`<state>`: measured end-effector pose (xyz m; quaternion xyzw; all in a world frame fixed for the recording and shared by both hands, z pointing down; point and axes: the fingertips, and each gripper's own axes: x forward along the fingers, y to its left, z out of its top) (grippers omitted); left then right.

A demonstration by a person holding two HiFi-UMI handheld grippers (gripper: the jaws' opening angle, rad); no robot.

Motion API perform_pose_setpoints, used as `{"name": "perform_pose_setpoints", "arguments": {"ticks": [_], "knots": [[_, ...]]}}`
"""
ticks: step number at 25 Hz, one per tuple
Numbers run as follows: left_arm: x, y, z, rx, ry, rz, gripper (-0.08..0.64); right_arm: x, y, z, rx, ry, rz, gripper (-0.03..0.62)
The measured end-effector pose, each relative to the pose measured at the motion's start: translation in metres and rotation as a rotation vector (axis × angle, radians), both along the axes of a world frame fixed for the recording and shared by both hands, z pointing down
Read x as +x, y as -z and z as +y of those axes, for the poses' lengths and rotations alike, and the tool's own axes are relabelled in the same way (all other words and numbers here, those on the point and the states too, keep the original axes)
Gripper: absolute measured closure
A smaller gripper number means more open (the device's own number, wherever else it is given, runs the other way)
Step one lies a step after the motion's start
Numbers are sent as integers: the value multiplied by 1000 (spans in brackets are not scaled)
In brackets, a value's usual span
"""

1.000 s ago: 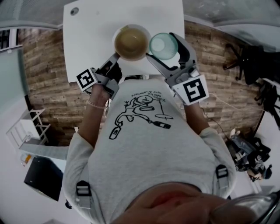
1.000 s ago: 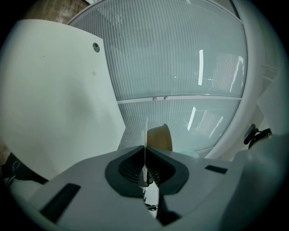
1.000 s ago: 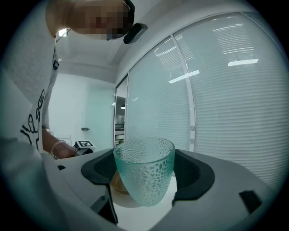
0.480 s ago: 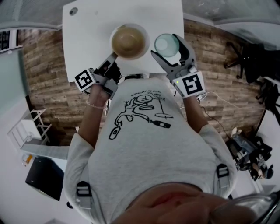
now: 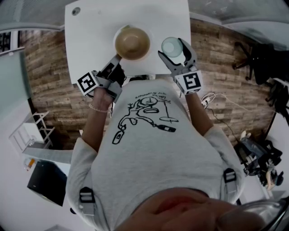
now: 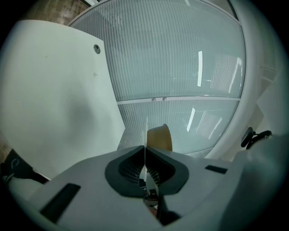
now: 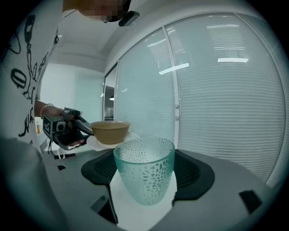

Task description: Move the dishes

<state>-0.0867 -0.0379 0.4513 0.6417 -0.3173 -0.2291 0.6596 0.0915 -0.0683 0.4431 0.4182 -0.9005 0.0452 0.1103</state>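
Observation:
A tan bowl [image 5: 132, 43] sits on a white plate [image 5: 116, 48] held over the white table [image 5: 95, 31]. My left gripper [image 5: 117, 58] is shut on the plate's near rim. In the left gripper view the plate [image 6: 145, 135] shows edge-on between the closed jaws, with the bowl [image 6: 160, 137] behind it. My right gripper [image 5: 174, 48] is shut on a teal dimpled glass cup [image 5: 171, 46], upright, to the right of the bowl. The cup [image 7: 144, 169] fills the right gripper view, with the bowl [image 7: 109, 131] and left gripper [image 7: 86, 128] beyond it.
The table has a small round hole [image 5: 76, 11] at its far left corner. A frosted glass wall [image 7: 216, 90] stands behind it. Wood-look floor [image 5: 49, 67] surrounds the table. Dark chairs [image 5: 257, 58] stand at the right and a white step frame [image 5: 25, 131] at the left.
The right gripper carried the cup to the right, away from the bowl, and it looks smaller now. The plate with the bowl shifted slightly left. Both grips held.

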Motion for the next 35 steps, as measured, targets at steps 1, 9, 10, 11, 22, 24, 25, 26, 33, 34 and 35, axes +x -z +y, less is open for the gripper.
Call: {"name": "perform_pose_setpoints", "arguments": {"ticks": [1,9,10,11,22,24,25,26,33,34,35], "knots": [[0,0,0,-1,1,3,551,1,-7,0,-9,-1,-2,202],[0,2,2,-2,0,2,551,8,-56,-1,-39,-51,11,202],[0,2,3,-1,0,1,551,10,-61,-1,-42,-61,9,202],[0,2,3,1,-1,0,551,12,-66,-2,-46,-70,4,202],[2,-2,4,-3,-1,-1,551,29,-125,6,-124,-115,-10,202],[2,-2,4,-5,1,-3,551,31,-132,5,-127,-119,-13,202],[2,-2,4,-5,1,-2,551,31,-136,5,-131,-119,-11,202],[2,-1,5,-6,1,-1,551,32,-140,5,-135,-120,-8,202],[0,0,5,-2,3,0,551,34,-161,3,-152,-131,7,202],[0,0,4,-3,2,0,551,34,-164,4,-158,-130,13,202],[0,-1,4,-4,1,0,551,35,-168,5,-166,-131,18,202]]}}
